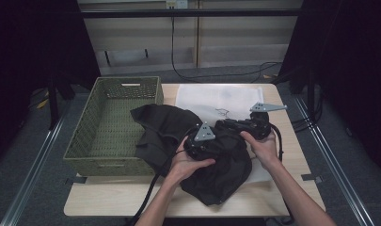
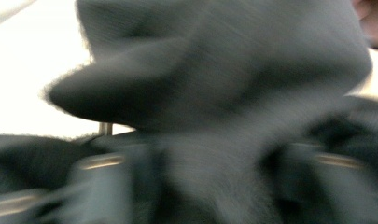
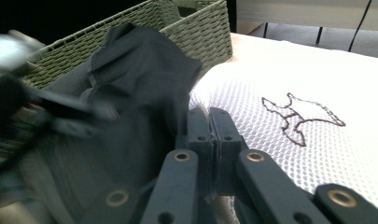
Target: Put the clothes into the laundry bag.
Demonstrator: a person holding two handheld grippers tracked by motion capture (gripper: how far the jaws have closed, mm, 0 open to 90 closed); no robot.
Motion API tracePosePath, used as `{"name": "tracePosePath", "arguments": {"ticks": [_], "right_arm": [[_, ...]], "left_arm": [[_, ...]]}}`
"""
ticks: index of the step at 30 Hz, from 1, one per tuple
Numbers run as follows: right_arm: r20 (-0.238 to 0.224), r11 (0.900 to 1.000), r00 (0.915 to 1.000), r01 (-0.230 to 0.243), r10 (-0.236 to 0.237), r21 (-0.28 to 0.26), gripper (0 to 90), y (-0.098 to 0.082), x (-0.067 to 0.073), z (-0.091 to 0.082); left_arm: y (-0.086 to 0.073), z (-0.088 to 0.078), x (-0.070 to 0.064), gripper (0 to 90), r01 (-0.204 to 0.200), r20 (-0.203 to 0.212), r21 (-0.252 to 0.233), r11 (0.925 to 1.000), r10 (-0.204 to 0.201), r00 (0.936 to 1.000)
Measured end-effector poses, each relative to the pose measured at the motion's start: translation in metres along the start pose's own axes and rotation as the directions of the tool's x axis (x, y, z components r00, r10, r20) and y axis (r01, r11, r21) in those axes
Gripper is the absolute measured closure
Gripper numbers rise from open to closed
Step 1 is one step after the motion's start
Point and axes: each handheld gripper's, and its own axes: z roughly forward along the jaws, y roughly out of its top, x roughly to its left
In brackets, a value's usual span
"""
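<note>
I count one green woven basket [image 1: 110,127] at the left of the high view, sitting on the one wooden table [image 1: 108,197]. Just right of it, in the middle of the frame, lies one dark garment [image 1: 167,127], a rumpled heap with its left edge touching the basket wall and its lower part spread toward the bottom centre. My left gripper [image 1: 200,141] sits on that heap at centre frame; its own view is blurred, dark cloth [image 2: 214,93] bunches between the jaws, and I cannot tell whether they press on it. Right of that, my right gripper [image 1: 254,123] has its jaws together, a sliver of the dark fabric's edge [image 3: 130,107] caught between them. Under both, one white mesh cloth [image 1: 216,96] with one small dark emblem [image 3: 301,116] lies at the upper right.
</note>
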Motion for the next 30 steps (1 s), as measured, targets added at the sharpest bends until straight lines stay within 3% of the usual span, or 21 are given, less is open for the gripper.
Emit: {"name": "tracePosePath", "arguments": {"ticks": [2,6,9,14,17,20,21,22,23,24,26,27,28,30], "right_arm": [[-0.006,1.0,0.9999,0.014,-0.014,0.006,88.6,0.0,0.003,0.002],[-0.022,1.0,0.9994,0.026,-0.026,0.003,88.6,0.003,0.01,0.003],[-0.02,0.999,0.9989,0.043,-0.043,0.009,88.6,0.006,0.02,-0.003],[-0.01,0.997,0.9974,0.072,-0.072,0.037,88.6,0.003,0.032,-0.01],[-0.005,0.996,0.9978,0.066,-0.066,0.051,88.6,-0.005,0.031,-0.014],[0.003,0.996,0.9982,0.059,-0.059,0.07,88.6,-0.015,0.024,-0.012],[0.003,0.995,0.9986,0.053,-0.053,0.082,88.6,-0.019,0.019,-0.008],[0.003,0.995,0.9986,0.053,-0.053,0.082,88.6,-0.019,0.019,-0.008],[0.011,0.995,0.9987,0.048,-0.049,0.088,88.6,-0.021,0.016,-0.005],[0.011,0.995,0.9987,0.048,-0.049,0.088,88.6,-0.021,0.016,-0.005],[0.009,0.995,0.9988,0.046,-0.048,0.091,88.6,-0.023,0.013,-0.005],[0.009,0.995,0.9988,0.047,-0.048,0.088,88.6,-0.023,0.013,-0.005],[0.009,0.995,0.9988,0.047,-0.048,0.088,88.6,-0.023,0.013,-0.005],[0.011,0.995,0.9987,0.049,-0.051,0.092,88.5,-0.022,0.014,-0.005]], "left_arm": [[-0.005,0.007,0.0,70.4,-0.004,0.02,0.024,0.9997,0.004,0.9998],[-0.004,0.008,-0.002,74.7,-0.007,0.006,0.065,0.9978,0.006,1.0],[-0.01,0.015,0.003,74.9,0.04,-0.018,0.084,0.9956,-0.039,0.9991],[-0.012,0.016,0.004,74.5,0.051,-0.02,0.082,0.9953,-0.049,0.9986],[-0.012,0.014,0.005,67.4,0.06,-0.027,0.057,0.9965,-0.059,0.9979],[-0.009,0.005,0.003,46.4,0.057,-0.024,0.034,0.9978,-0.056,0.9981],[-0.006,-0.006,0.003,36.9,0.063,0.011,0.005,0.998,-0.063,0.9979],[-0.006,-0.006,0.003,34.5,0.063,0.011,0.005,0.998,-0.063,0.9979],[-0.002,-0.021,0.002,34.4,0.072,0.02,-0.046,0.9963,-0.071,0.9973],[-0.002,-0.021,0.002,34.3,0.072,0.02,-0.046,0.9963,-0.071,0.9973],[0.004,-0.039,0.002,34.0,0.037,0.005,-0.067,0.997,-0.037,0.9993],[0.008,-0.059,0.005,33.8,0.028,0.008,-0.082,0.9962,-0.027,0.9996],[0.008,-0.059,0.005,33.9,0.028,0.008,-0.082,0.9962,-0.027,0.9996],[0.01,-0.076,0.01,33.9,0.023,-0.03,-0.103,0.9944,-0.026,0.9992]]}}
